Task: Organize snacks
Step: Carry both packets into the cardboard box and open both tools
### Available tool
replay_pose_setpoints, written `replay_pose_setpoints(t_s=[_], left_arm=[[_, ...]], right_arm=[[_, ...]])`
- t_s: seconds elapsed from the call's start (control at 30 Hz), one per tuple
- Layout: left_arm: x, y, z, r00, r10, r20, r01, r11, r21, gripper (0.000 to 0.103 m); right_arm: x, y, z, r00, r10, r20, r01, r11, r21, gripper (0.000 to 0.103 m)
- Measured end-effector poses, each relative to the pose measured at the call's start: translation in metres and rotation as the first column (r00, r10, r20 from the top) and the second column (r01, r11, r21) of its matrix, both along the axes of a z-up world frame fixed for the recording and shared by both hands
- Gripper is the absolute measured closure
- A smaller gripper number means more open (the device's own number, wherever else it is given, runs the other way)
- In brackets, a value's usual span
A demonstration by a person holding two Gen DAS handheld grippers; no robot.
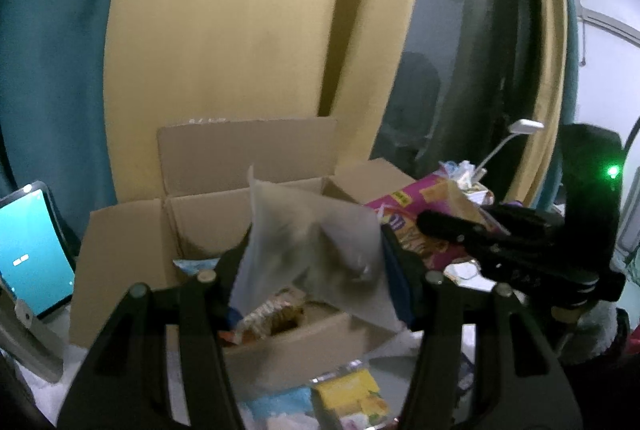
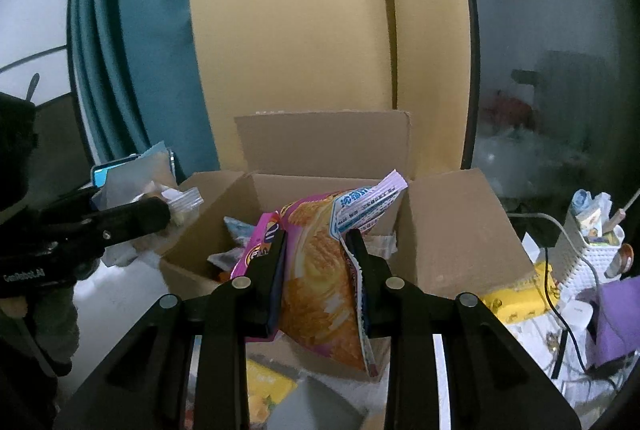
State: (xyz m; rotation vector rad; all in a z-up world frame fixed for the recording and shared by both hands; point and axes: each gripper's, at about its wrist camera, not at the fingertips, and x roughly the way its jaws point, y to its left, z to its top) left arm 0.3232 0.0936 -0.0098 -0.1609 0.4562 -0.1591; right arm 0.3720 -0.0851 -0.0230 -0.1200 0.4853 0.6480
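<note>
Two handheld claws hover side by side over an open cardboard box (image 1: 132,250), each carrying a snack.

The left claw (image 1: 316,270) pinches a translucent grey pouch (image 1: 312,230), blurred, just above the box opening. The right claw (image 2: 316,242) pinches a pink and orange chip bag (image 2: 316,270), crumpled between its fingers, also over the box.

Progress, as a judgement: partway. Several packets (image 1: 268,314) already lie on the box floor, so some sorting looks done. Both held bags are not yet dropped in. A yellow packet (image 1: 352,394) lies loose on the white worktop (image 2: 120,290) in front of the box, and another yellow pack (image 2: 516,298) sits beside its right flap, so more likely remains.

Room to move: all four flaps stand up or splay outward, leaving the mouth wide open. The tall back flap (image 2: 324,141) rises against a yellow panel (image 2: 288,49), blocking any reach past it. On the right, a white basket (image 2: 588,250) of odds and ends and a trailing black cable (image 2: 568,310) crowd the edge. A lit phone screen (image 1: 32,250) stands near the left flap. The two claws are close together, so the bags could brush one another.
</note>
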Motion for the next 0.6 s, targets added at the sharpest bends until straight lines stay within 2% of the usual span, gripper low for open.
replay_pose_setpoints(t_s=[0.4,0.6], left_arm=[[0.080,0.024,-0.040,0.994,0.032,-0.101,-0.037,0.998,-0.048,0.043],[0.110,0.029,-0.050,0.987,0.041,-0.158,-0.048,0.998,-0.040,0.043]], right_arm=[[0.077,0.016,-0.023,0.998,-0.031,-0.060,0.031,0.999,0.012,0.072],[0.108,0.034,-0.035,0.995,-0.045,-0.088,0.044,0.999,-0.011,0.072]])
